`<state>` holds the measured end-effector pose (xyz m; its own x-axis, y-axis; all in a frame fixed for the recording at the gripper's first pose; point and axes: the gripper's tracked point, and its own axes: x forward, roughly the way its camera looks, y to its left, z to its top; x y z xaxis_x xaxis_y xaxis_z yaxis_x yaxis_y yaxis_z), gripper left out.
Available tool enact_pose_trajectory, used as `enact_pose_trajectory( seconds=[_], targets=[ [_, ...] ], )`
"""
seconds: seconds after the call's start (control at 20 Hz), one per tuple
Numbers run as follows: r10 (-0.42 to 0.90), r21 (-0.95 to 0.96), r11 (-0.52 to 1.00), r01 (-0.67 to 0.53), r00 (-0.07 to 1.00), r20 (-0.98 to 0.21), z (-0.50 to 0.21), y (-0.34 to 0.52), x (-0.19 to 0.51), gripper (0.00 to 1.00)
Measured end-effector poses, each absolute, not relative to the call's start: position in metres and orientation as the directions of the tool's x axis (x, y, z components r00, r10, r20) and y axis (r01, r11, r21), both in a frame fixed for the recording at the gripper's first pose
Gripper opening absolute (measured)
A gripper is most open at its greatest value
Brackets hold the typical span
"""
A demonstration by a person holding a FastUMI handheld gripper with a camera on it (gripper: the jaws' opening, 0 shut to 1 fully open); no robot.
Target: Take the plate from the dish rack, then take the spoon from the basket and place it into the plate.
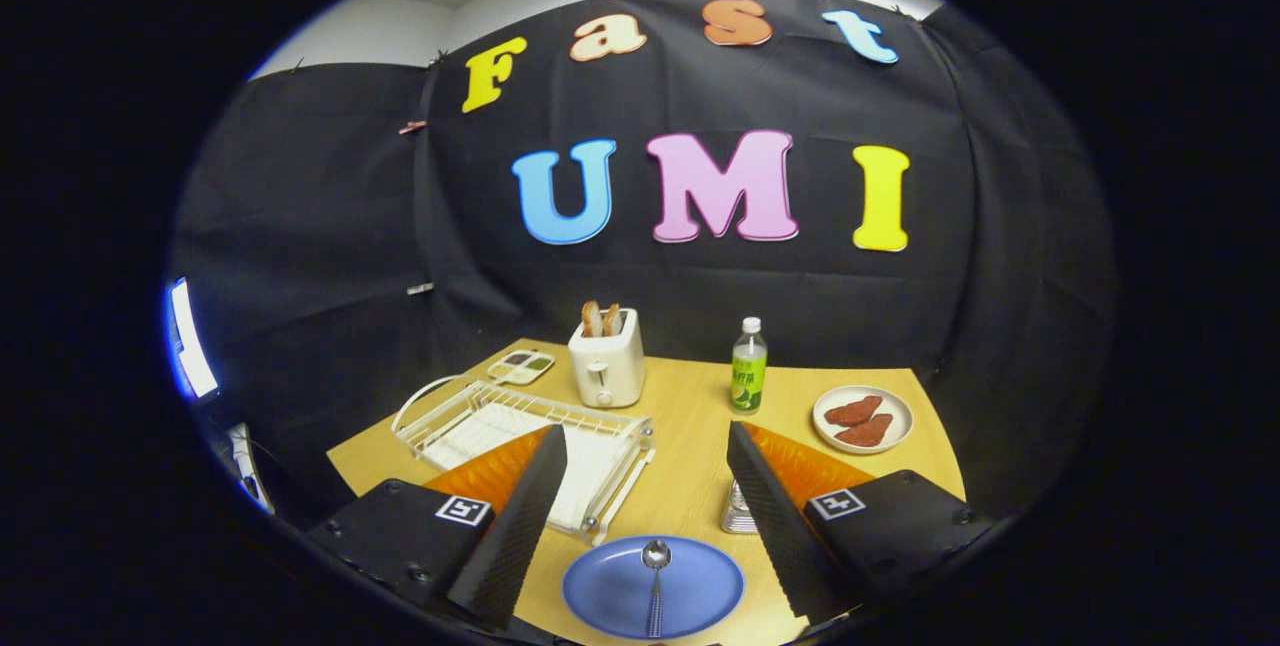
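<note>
A blue plate [653, 586] lies flat on the wooden table [690, 436], low between my two fingers. A metal spoon [655, 576] rests in the plate, bowl pointing away from me. My gripper [645, 486] is open, raised above the plate, with nothing between its fingers. The white wire dish rack [520, 431] stands beyond the left finger, with no plate in it. A small metal basket [738, 511] peeks out beside the right finger, mostly hidden by it.
A white toaster [607, 361] with two bread slices stands behind the rack. A green-labelled bottle [748, 366] is at the back centre. A white dish [863, 418] holding two reddish pieces sits to the right. A small tray [521, 366] lies left of the toaster.
</note>
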<state>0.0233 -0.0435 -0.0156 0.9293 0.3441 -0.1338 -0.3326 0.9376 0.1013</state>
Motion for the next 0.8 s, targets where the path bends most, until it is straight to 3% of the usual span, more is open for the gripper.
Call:
enact_pose_trajectory(
  seconds=[0.3, 0.8],
  targets=[
    [0.152, 0.119, 0.981, -0.156, 0.987, 0.045, 0.058, -0.072, -0.005, 0.99],
    [-0.012, 0.114, 0.993, 0.007, 0.999, 0.043, 0.058, -0.081, -0.026, 0.99]
  ],
)
